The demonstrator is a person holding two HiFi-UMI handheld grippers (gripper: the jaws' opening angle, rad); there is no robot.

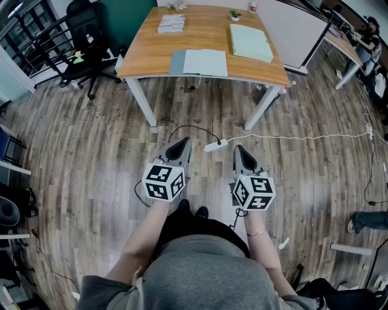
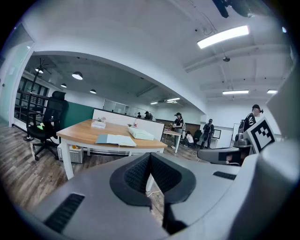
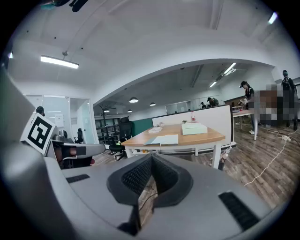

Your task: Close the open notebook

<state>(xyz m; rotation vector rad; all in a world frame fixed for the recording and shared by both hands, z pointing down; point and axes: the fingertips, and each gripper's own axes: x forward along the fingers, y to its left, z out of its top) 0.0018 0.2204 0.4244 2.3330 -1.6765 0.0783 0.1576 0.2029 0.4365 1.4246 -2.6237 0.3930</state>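
The open notebook point(image 1: 199, 62) lies flat at the near edge of a wooden table point(image 1: 151, 53), one page grey, the other pale green. It also shows in the left gripper view as the notebook point(image 2: 115, 139) and in the right gripper view as the notebook point(image 3: 163, 139). My left gripper point(image 1: 180, 145) and right gripper point(image 1: 240, 149) hover side by side over the wood floor, well short of the table. Both are shut with nothing between the pads. In their own views, the left gripper point(image 2: 150, 157) and right gripper point(image 3: 151, 159) point toward the table.
A pale green box point(image 1: 250, 42), a patterned booklet point(image 1: 171, 23) and a small plant point(image 1: 234, 14) also sit on the table. A black office chair point(image 1: 85, 48) stands to the left. A power strip point(image 1: 216, 145) and white cable point(image 1: 303, 138) lie on the floor ahead. People stand far right.
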